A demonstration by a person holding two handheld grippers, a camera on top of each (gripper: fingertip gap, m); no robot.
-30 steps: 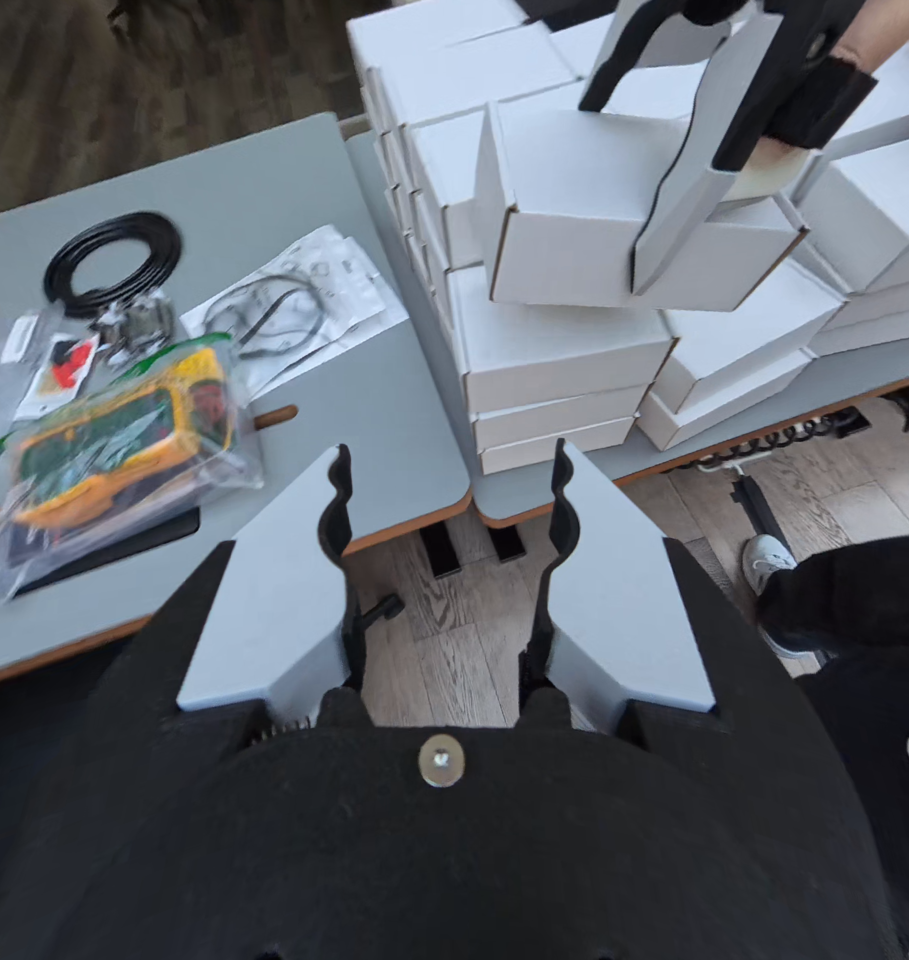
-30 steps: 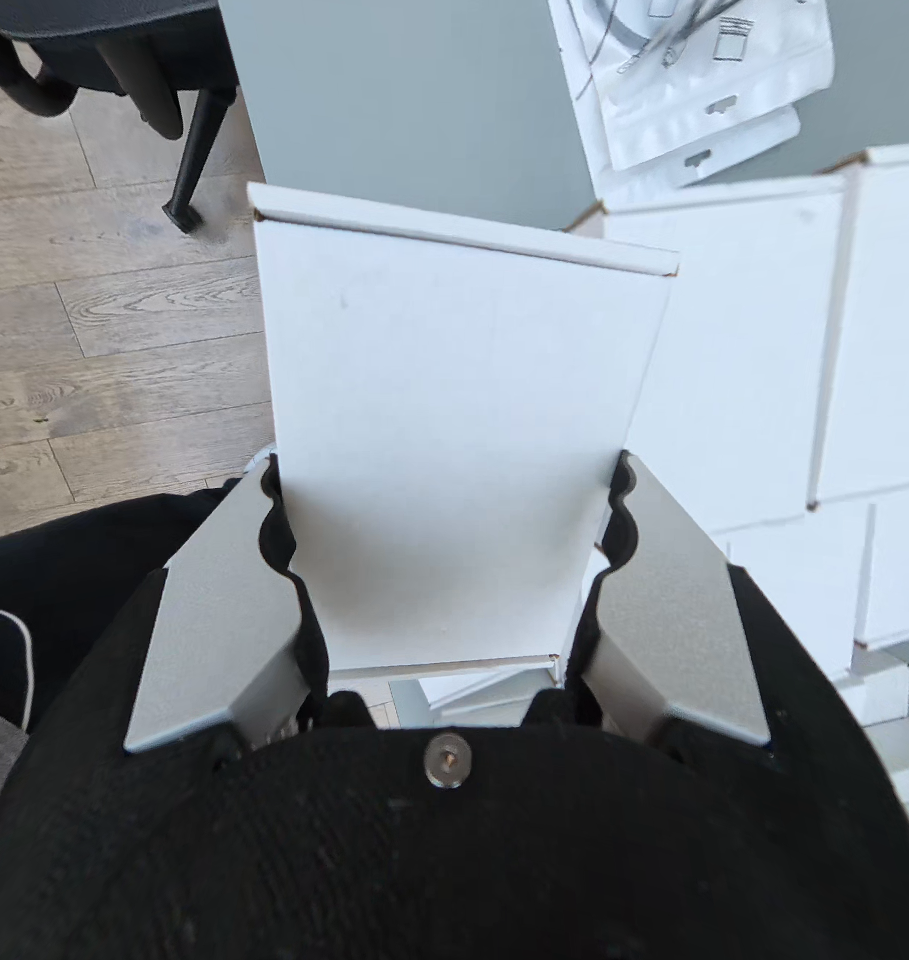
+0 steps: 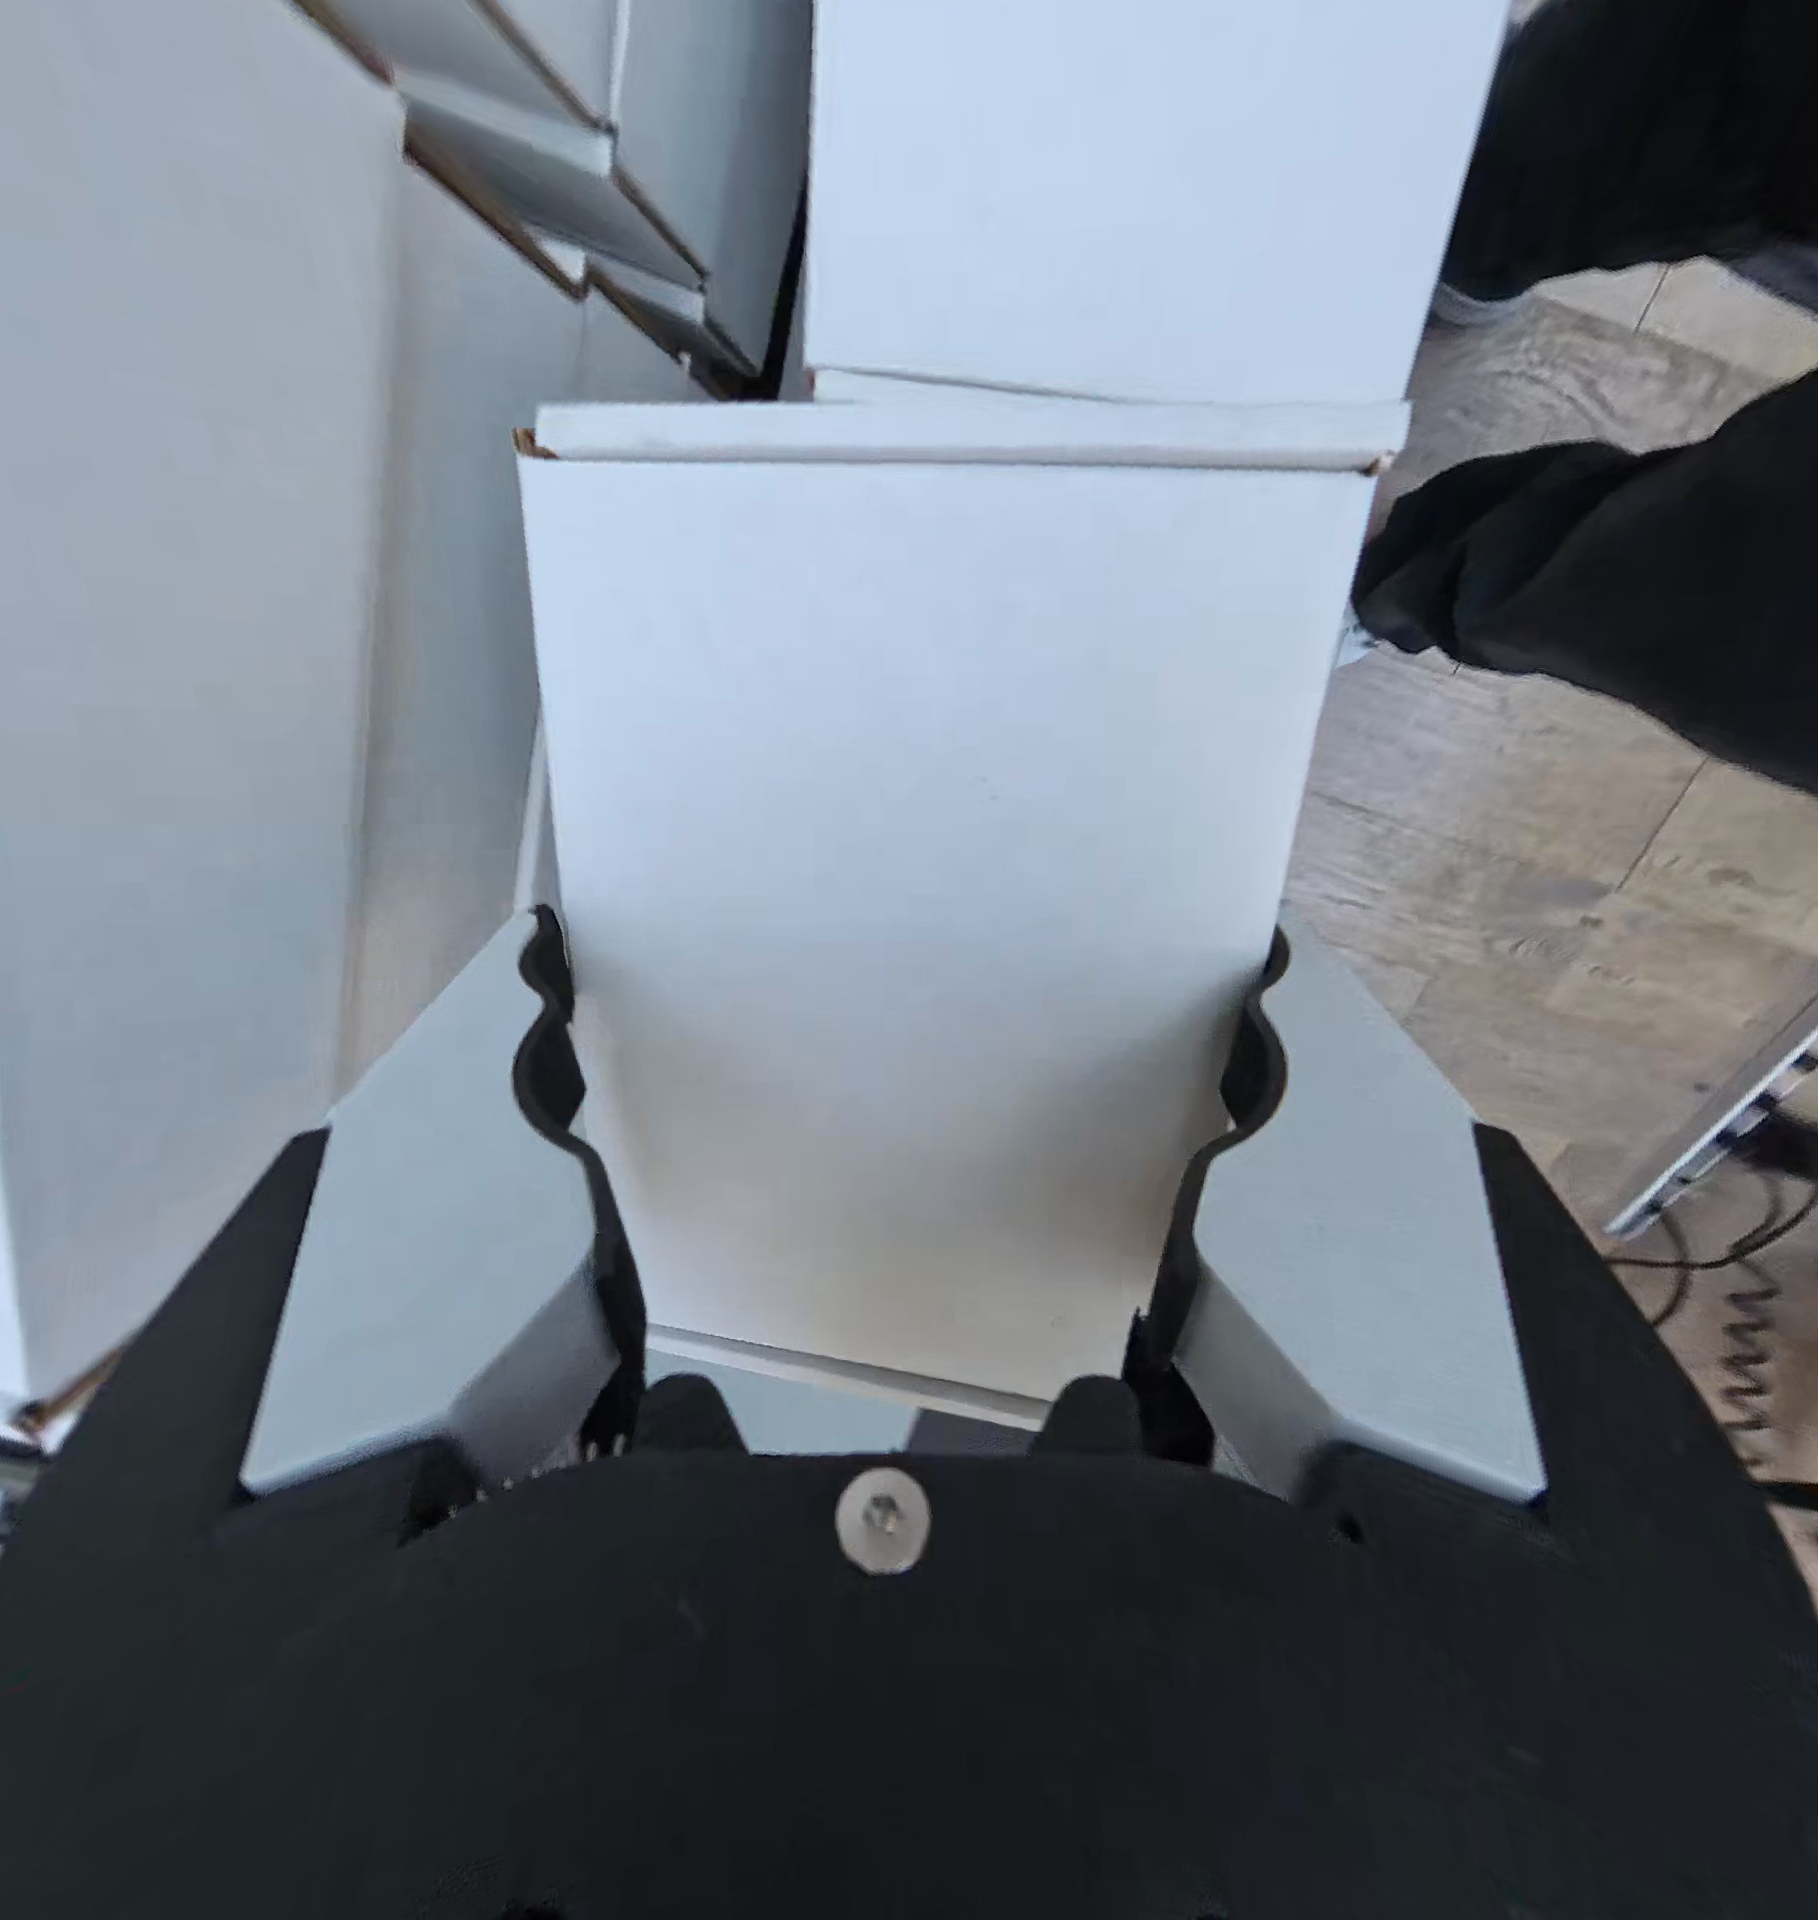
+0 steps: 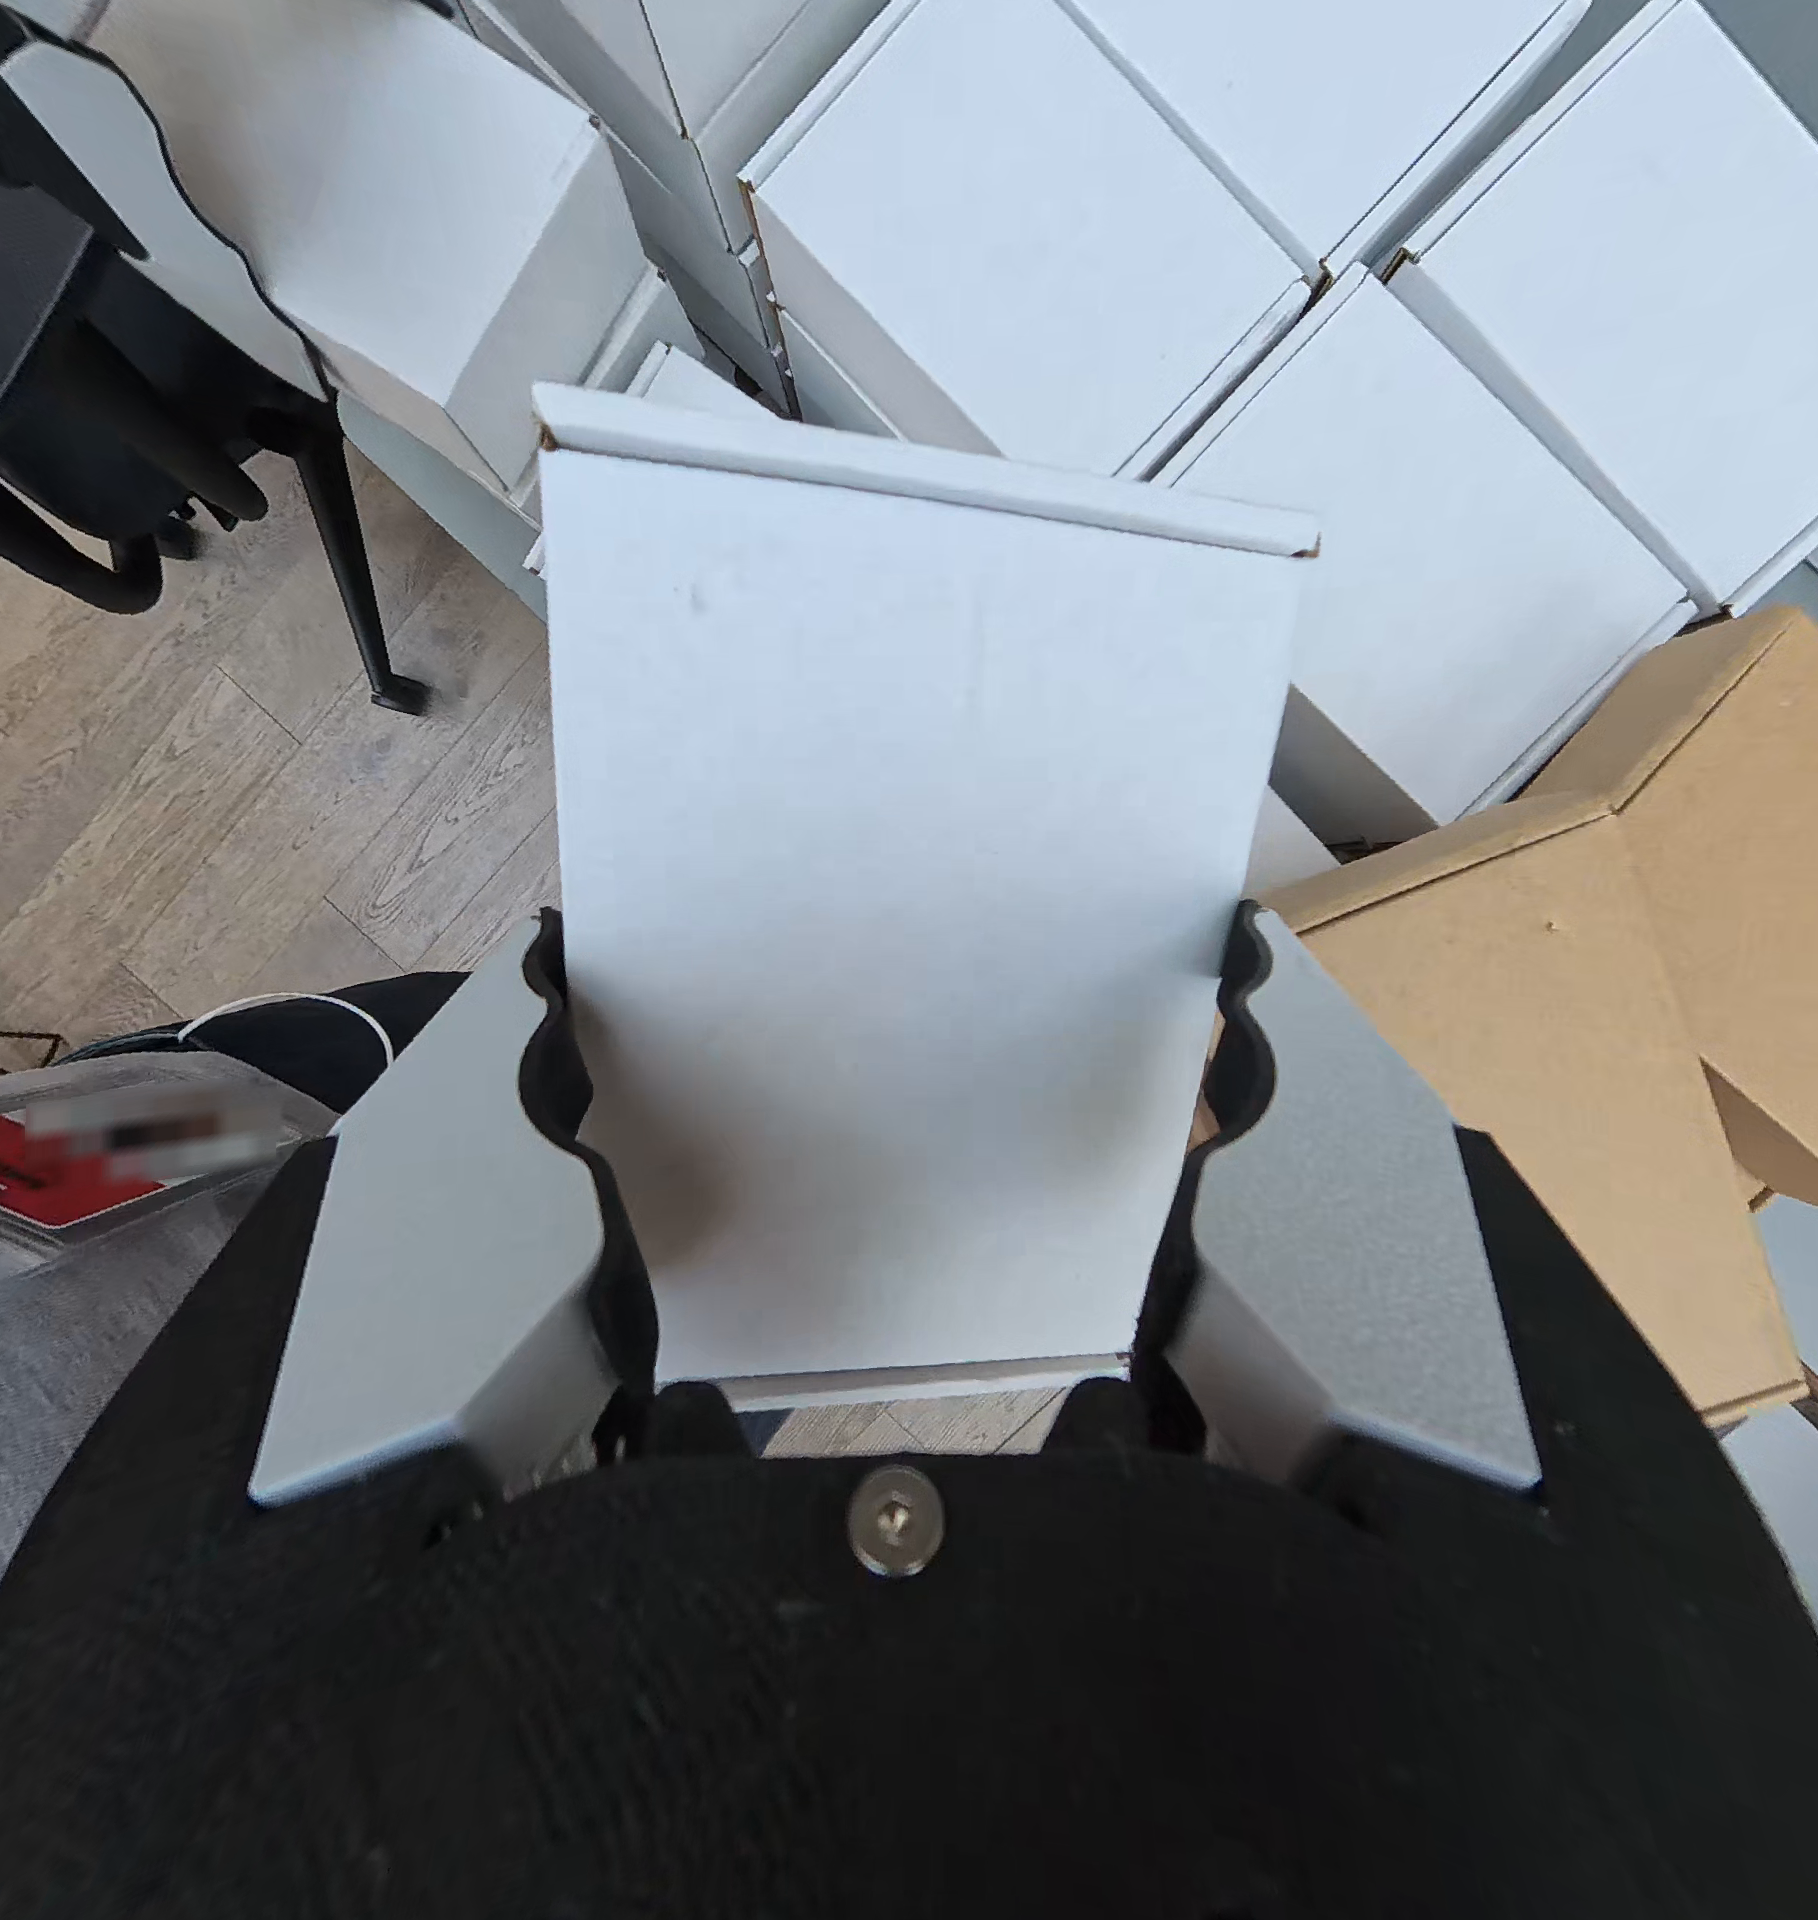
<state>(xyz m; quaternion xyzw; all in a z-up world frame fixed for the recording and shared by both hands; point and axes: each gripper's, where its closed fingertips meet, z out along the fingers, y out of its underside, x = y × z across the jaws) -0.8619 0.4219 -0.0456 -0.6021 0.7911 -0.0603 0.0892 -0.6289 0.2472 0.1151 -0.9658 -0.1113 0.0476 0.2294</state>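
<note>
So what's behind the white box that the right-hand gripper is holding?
Behind the white box in the right gripper lie more white boxes packed side by side, with a brown carton to the right. The held box hides whatever lies directly behind it.

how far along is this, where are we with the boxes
Done: both pickups. The left gripper is shut on a white box, the right gripper on a second white box. In hand: both boxes, between the fingers. Left: neither is set down; stacked white boxes and a brown carton lie ahead.
</note>
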